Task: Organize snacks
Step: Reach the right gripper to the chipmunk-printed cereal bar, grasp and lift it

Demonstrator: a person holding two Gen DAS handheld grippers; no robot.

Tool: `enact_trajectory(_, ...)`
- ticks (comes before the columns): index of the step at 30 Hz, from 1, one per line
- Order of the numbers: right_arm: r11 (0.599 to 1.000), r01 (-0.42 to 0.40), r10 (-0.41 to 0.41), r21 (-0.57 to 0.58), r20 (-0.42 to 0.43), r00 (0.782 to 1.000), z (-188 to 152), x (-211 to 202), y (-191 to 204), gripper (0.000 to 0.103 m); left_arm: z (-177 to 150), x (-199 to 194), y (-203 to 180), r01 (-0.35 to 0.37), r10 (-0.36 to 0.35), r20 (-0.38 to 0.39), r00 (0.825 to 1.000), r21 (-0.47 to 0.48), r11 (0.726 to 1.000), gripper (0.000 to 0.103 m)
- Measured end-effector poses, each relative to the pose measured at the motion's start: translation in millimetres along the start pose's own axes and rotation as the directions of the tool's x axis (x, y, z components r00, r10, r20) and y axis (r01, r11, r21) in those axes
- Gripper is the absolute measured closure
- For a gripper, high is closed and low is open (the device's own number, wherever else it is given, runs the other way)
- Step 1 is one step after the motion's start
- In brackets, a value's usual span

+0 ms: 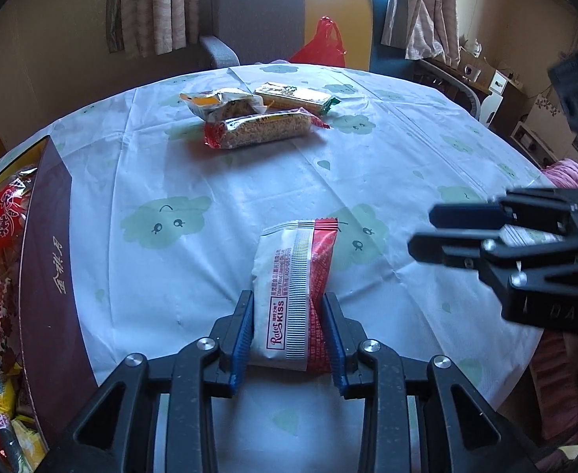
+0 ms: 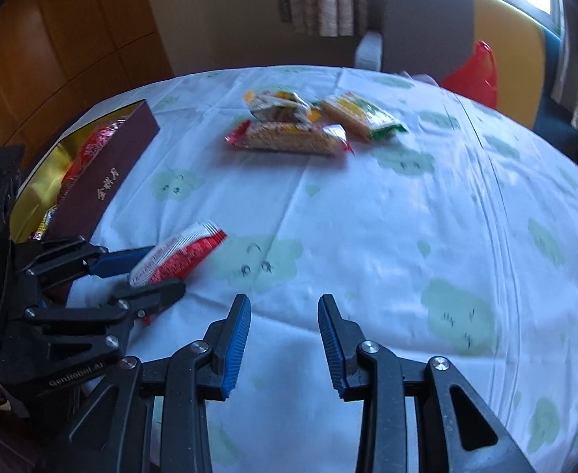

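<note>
My left gripper (image 1: 287, 299) is shut on a white and red Ruter Kiss snack packet (image 1: 294, 291) and holds it just above the table. The packet also shows in the right wrist view (image 2: 178, 254), between the left gripper's fingers (image 2: 158, 272). My right gripper (image 2: 285, 307) is open and empty above the tablecloth; in the left wrist view it (image 1: 420, 230) hovers at the right. Three more snack packets (image 1: 257, 118) lie in a pile at the far side of the table. A maroon box (image 1: 48, 276) at the left holds several snacks.
The round table has a pale cloth with green cloud prints (image 1: 387, 149). A grey and yellow chair (image 1: 289, 12) stands behind it with a red plastic bag (image 1: 322, 45). Shelves and clutter (image 1: 525, 118) stand at the right, wooden cabinets (image 2: 52, 39) at the left.
</note>
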State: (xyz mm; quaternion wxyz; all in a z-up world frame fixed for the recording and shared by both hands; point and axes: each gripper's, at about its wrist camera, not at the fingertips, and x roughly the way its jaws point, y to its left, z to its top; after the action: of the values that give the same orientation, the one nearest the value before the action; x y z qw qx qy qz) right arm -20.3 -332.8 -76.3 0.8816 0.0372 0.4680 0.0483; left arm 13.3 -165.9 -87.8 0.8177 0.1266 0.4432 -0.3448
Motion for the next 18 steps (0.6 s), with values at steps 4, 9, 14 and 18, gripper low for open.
enact_trajectory(4,0.996,-0.004,0.005,-0.089,0.012,1.000,24.4,3.0,0.5,0.067,0.2,-0.3,3.6,0.024,-0.024,-0.003,1.000,-0.015,1.000,0.069)
enact_trajectory(9,0.981,-0.002,0.007,-0.196,0.021,1.000,60.5,14.0,-5.9,0.067,-2.1,-3.1,7.6,0.054,-0.054,-0.010,0.998,-0.035,0.998,0.070)
enact_trajectory(14,0.931,0.022,-0.026,-0.365,-0.004,1.000,97.3,33.8,2.8,0.067,-1.2,-2.0,8.6,0.058,-0.059,-0.015,0.998,-0.034,0.998,0.070)
enact_trajectory(18,0.869,0.023,-0.053,-0.494,-0.047,0.998,122.3,56.0,15.2,0.066,-1.7,-1.5,7.8,0.056,-0.057,-0.015,0.998,-0.029,0.998,0.069)
